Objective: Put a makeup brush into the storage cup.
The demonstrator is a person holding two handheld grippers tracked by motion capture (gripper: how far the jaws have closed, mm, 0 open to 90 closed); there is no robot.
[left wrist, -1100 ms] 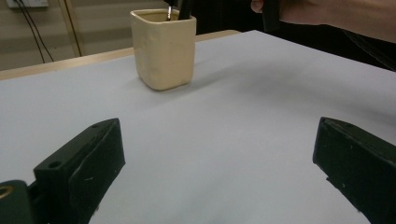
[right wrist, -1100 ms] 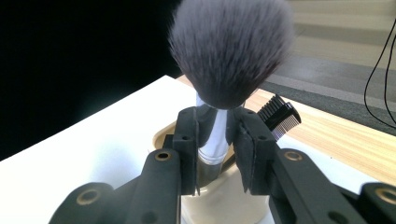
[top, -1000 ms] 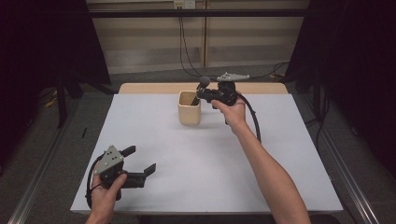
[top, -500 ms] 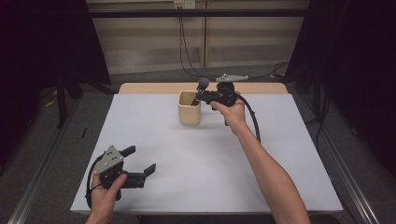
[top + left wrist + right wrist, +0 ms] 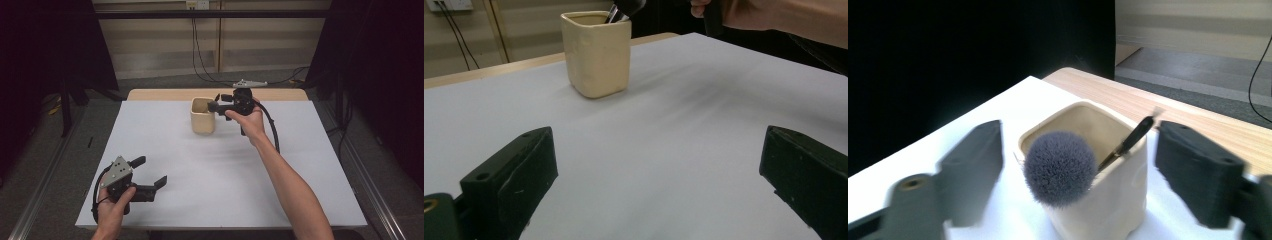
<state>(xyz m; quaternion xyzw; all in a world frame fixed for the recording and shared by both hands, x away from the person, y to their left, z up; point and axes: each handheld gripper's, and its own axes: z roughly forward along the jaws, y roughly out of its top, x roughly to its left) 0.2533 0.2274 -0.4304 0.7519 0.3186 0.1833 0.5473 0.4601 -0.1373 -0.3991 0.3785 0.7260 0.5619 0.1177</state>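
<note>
A cream square cup (image 5: 202,122) stands at the back middle of the white table. A brush with a round grey head (image 5: 1060,167) leans in it head up, with a thin dark stick (image 5: 1130,140) at the rim behind it. My right gripper (image 5: 216,101) hovers at the cup's mouth. Its jaws have just been opening and now stand apart on either side of the brush head without touching it. In the left gripper view the cup (image 5: 596,55) sits far ahead with the brush (image 5: 623,9) poking out. My left gripper (image 5: 151,171) rests open near the front left, with nothing between its jaws.
The white table top (image 5: 225,170) ends at a bare wooden strip (image 5: 165,94) behind the cup. My right forearm (image 5: 285,180) crosses the table's right half. Cables hang down the back wall (image 5: 197,45). Metal rails run along the floor on both sides.
The right gripper's jaws have parted above the cup. Both hands and the cup stay where they were.
</note>
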